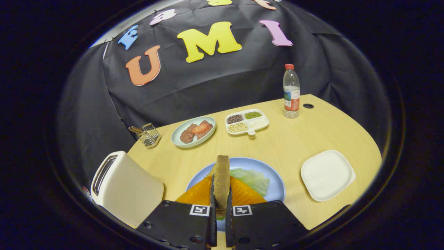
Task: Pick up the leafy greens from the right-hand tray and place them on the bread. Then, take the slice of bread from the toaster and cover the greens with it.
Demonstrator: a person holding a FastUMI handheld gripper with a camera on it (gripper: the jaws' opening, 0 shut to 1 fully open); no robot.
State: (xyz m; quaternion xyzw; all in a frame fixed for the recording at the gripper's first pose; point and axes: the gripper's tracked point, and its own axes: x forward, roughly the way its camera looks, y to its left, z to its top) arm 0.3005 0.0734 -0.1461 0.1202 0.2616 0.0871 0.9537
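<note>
My gripper (221, 203) is shut on a brown slice of bread (222, 178), held on edge and upright between both fingers. It hangs over a blue plate (277, 184) just ahead of the fingers. On that plate lie an orange slice of bread (242, 194) and pale leafy greens (255, 178), the greens resting on the orange slice's far right side. A cream toaster (126, 187) stands to the left of the fingers, its slot dark. An empty white square tray (327, 174) sits to the right of the blue plate.
Farther back on the wooden table (295, 139) are a pale green plate of meat and tomato (193, 132), a white divided dish of grains (247, 121), a plastic water bottle (291, 92) and a small wire holder (149, 134). A cable hole (308, 106) lies beside the bottle.
</note>
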